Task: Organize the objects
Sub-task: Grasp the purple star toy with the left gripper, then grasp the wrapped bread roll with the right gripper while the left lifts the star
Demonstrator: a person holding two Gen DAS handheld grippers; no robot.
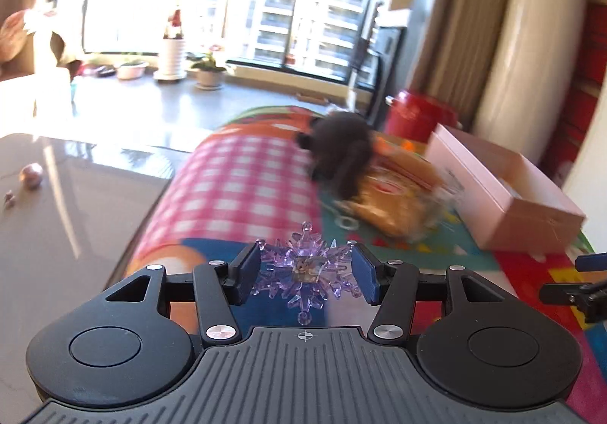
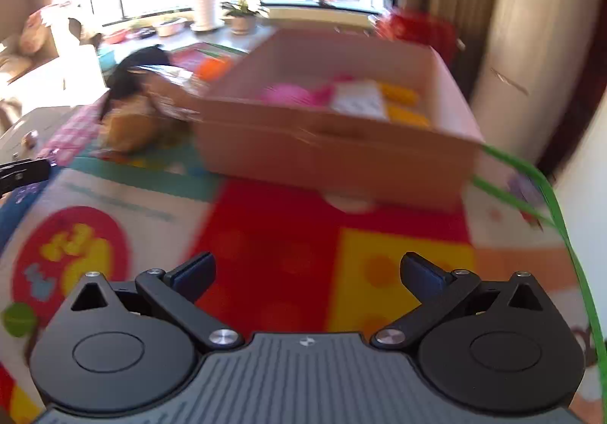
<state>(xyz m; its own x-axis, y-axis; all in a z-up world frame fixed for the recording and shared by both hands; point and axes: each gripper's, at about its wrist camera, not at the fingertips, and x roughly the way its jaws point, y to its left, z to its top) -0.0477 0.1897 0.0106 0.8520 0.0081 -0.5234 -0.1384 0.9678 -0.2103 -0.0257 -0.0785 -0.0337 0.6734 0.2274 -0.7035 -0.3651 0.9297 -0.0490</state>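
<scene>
left gripper (image 1: 305, 272) jaws clamp the translucent purple plastic snowflake (image 1: 303, 268) | open pink cardboard box (image 1: 508, 192) lies at 2 o'clock from it | right gripper (image 2: 307, 272) nearer the box, jaws spread, empty

**What my table is carrying**

I am looking over a table (image 2: 398, 264) that is wearing a bright cartoon-printed cloth. A pink cardboard box (image 2: 334, 154) is sitting on it, open at the top. Just beside the box, a dark-haired doll in an orange dress (image 1: 379, 189) is lying on the cloth.
</scene>
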